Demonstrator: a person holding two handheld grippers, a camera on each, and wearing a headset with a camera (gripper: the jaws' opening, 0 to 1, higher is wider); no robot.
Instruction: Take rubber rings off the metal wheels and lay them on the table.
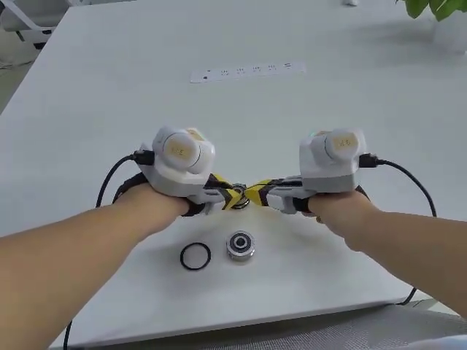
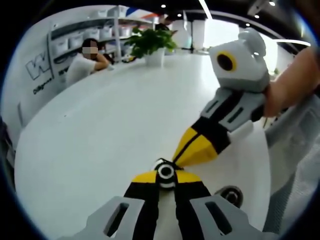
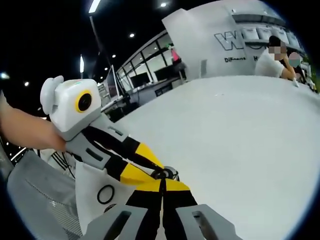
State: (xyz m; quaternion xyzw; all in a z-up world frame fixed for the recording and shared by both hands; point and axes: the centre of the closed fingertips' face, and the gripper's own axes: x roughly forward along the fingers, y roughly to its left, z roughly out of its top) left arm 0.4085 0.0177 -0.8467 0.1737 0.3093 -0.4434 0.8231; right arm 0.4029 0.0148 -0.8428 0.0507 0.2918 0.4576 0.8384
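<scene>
1. The left gripper [image 1: 233, 196] reached in from 9 o'clock in the head view. The right gripper [image 1: 253, 195] reached in from 3 o'clock. Their yellow tips met nose to nose over the near part of the white table [image 1: 131, 95].
2. The left gripper's jaws stood drawn in against the rim of a small held wheel [image 2: 165, 172], one jaw on each side, and gripped it just above the tabletop.
3. In the left gripper view the held wheel showed its round face and hub, so its axle ran roughly along that gripper's jaws, in the 9-to-3 line of the head view.
4. The right gripper's jaws were pressed almost together into one point that touched the held wheel's edge. Whether they pinched anything could not be told.
5. A loose wheel [image 1: 240, 245] lay flat on the table at 6 o'clock from the held wheel, its axle pointing straight up.
6. A black rubber ring [image 1: 195, 256] lay flat just beside the loose wheel at its 9 o'clock, apart from it.
7. A power strip [image 1: 248, 71] lay well away at 12 o'clock, its long axis running 9-to-3, and a plant [image 1: 436, 7] stood at 1 o'clock.
</scene>
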